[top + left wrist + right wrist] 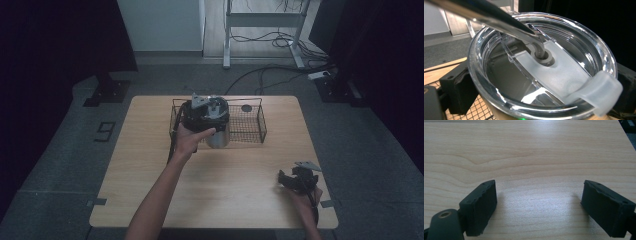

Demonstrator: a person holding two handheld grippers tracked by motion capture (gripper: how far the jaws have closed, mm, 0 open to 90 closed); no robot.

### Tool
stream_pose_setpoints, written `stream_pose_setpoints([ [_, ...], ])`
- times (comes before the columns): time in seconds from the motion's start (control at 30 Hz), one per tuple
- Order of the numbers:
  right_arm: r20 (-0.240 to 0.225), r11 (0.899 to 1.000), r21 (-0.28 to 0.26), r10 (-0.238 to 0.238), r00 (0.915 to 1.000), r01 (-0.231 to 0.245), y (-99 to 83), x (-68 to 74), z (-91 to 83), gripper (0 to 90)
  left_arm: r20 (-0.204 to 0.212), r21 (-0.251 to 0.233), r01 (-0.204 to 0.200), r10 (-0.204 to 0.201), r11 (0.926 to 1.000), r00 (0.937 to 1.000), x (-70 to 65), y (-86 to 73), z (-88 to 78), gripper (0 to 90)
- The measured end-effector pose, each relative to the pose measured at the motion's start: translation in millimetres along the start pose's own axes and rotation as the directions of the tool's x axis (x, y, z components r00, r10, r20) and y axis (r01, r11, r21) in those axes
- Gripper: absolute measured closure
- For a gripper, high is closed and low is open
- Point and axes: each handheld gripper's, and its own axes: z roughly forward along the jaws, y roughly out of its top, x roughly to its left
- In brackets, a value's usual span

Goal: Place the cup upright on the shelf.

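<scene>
A steel tumbler (218,137) with a clear lid (544,62) and a bent metal straw (499,17) is held at the front left of a black wire basket (250,131). My left gripper (205,114) is shut on it, one black jaw pressed against each side of the rim. The lid lies close under my left gripper (541,87), with the basket's mesh (480,110) below. Whether the tumbler rests on the mesh or hangs above it I cannot tell. My right gripper (294,180) lies near the table's front right corner. Its jaws stand wide open over bare wood in the right gripper (539,202) view.
The wooden table (150,165) stands on grey carpet. A small dark round object (246,108) sits behind the basket's far wall. Beyond the table are a desk frame (260,20) with cables and dark stands at both sides.
</scene>
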Motion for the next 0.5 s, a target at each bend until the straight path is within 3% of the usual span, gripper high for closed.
stream_pose_setpoints([
  [0.5,0.001,1.000,-0.003,0.002,1.0000,-0.002,-0.1,0.2,0.2,12.8,-0.020,0.000,-0.026,0.026,0.9997,0.9995,0.1,16.6,9.1,3.8],
])
